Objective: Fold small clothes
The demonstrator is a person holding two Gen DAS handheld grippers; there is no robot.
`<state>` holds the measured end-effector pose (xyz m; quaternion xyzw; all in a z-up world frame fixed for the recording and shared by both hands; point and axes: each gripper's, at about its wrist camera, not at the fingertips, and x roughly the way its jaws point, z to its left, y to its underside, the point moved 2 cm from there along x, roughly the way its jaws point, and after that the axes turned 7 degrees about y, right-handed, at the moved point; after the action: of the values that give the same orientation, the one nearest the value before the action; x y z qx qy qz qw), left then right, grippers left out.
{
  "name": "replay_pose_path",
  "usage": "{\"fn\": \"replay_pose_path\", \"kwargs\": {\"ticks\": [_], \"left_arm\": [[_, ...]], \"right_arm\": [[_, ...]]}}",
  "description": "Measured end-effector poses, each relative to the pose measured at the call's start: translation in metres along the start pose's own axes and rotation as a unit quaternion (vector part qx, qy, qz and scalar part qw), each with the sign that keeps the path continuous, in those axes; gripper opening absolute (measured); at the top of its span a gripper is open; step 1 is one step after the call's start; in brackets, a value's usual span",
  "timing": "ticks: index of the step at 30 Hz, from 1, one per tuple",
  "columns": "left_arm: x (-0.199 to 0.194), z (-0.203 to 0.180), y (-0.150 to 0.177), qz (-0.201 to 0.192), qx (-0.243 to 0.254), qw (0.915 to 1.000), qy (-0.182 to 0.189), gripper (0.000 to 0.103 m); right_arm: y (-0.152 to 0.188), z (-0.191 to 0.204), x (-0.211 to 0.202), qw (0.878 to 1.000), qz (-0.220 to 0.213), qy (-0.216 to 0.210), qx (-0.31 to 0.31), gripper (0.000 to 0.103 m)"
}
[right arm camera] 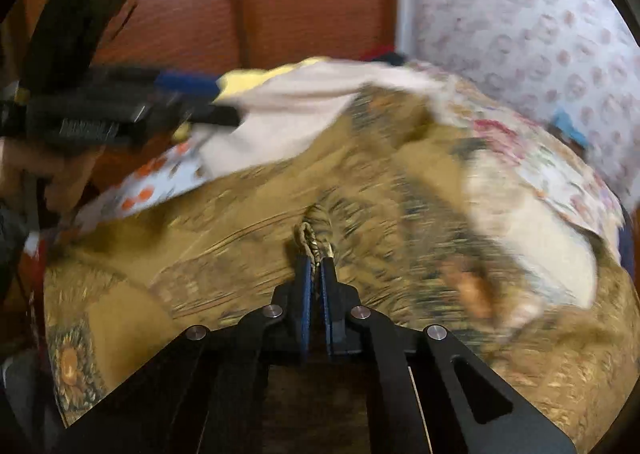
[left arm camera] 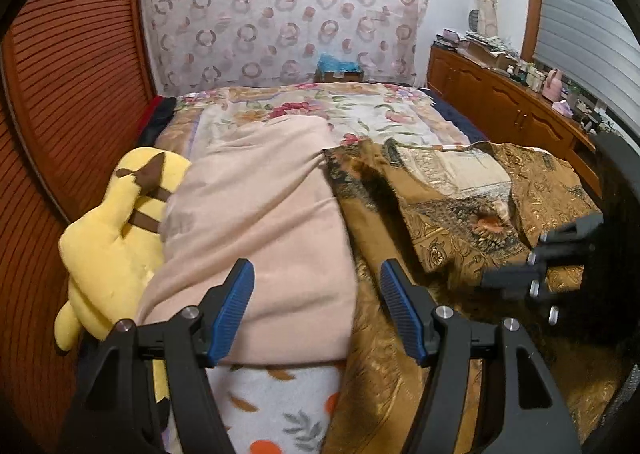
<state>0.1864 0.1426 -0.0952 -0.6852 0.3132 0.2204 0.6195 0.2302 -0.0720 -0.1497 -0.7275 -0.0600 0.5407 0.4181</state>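
Left gripper: blue pads spread wide, nothing between them, over the pink blanket.
Right gripper: pads pressed together, pinching a bunched fold of the gold patterned garment.
Garment: spread on the bed, beside the blanket.
Box: beyond the bed's far end, blue stuff on top.
Plush: yellow, against the blanket.

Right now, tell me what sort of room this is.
Most likely a bedroom: a bed under floral covers, a yellow plush toy lying on it, and a wooden sideboard by the wall.
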Motion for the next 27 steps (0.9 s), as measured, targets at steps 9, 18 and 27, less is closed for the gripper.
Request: {"fn": "replay_pose_path", "kwargs": {"ticks": [9,18,27], "left_arm": [[0.046,-0.021,-0.015,0.037,0.023,0.9988,0.022,0.064],[0.075,-0.026,-0.024,0.067,0.03,0.997,0.023,0.044],[0.071,-0.024,-0.032,0.069,0.047,0.996,0.034,0.0]], "right_arm": [[0.014,-0.092,-0.029,0.987,-0.013,0.115,0.109,0.021],[0.037,-0.112,-0.022,0.986,0.028,0.122,0.106,0.032],[0.051,-0.125,-0.019,0.986,0.032,0.113,0.122,0.033]]}}
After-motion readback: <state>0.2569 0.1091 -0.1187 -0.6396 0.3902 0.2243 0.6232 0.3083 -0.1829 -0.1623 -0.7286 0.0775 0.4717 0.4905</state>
